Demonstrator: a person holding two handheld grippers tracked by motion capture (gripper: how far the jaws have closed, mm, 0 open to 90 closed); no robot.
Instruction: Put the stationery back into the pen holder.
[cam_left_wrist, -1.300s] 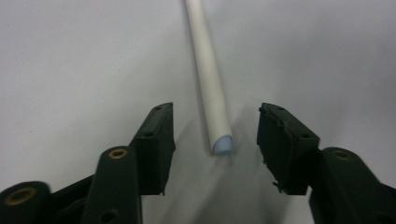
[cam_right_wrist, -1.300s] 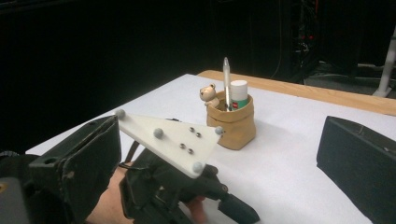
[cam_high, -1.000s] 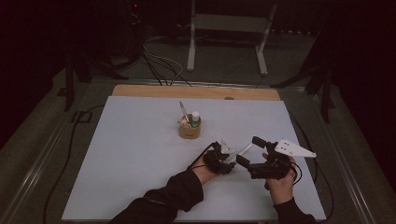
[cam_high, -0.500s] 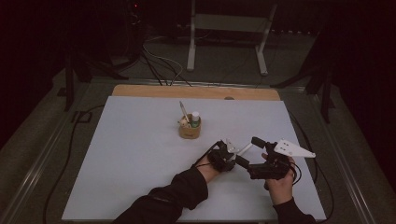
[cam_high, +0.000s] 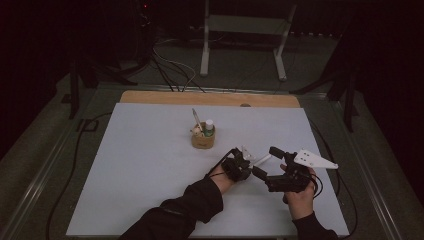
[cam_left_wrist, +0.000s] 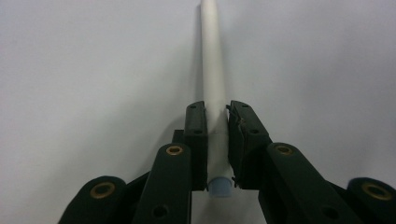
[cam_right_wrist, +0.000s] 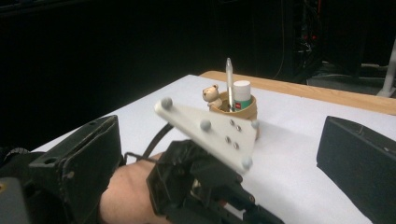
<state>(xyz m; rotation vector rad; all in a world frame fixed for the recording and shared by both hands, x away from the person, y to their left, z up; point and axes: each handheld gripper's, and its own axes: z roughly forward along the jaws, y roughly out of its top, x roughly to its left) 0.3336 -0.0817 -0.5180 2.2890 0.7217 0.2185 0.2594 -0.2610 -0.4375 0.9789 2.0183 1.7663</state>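
1. High view: left gripper (cam_high: 241, 161) and right gripper (cam_high: 274, 171) sit close together on the white table (cam_high: 125, 165), nearer the person than the wooden cup (cam_high: 203, 138). A thin white pen (cam_high: 262, 160) runs from the left gripper's fingers toward the right gripper. It's too small here to judge either grip.
2. Left gripper view: fingers (cam_left_wrist: 195, 140) nearly closed, clamped on the pen (cam_left_wrist: 212, 79) near its pale blue end; the shaft runs straight out past the fingertips, low over the table.
3. Right gripper view: own jaws spread wide, nothing between them. Ahead is the left gripper (cam_right_wrist: 219, 186) with its white plate (cam_right_wrist: 210, 133); beyond, the cup (cam_right_wrist: 236, 112) holds a second pen (cam_right_wrist: 229, 79), a white tube and a small bear.
4. Step looks like a handover, probably. To do it well: keep the left clamp steady and close the right jaws squarely on the free shaft before releasing.
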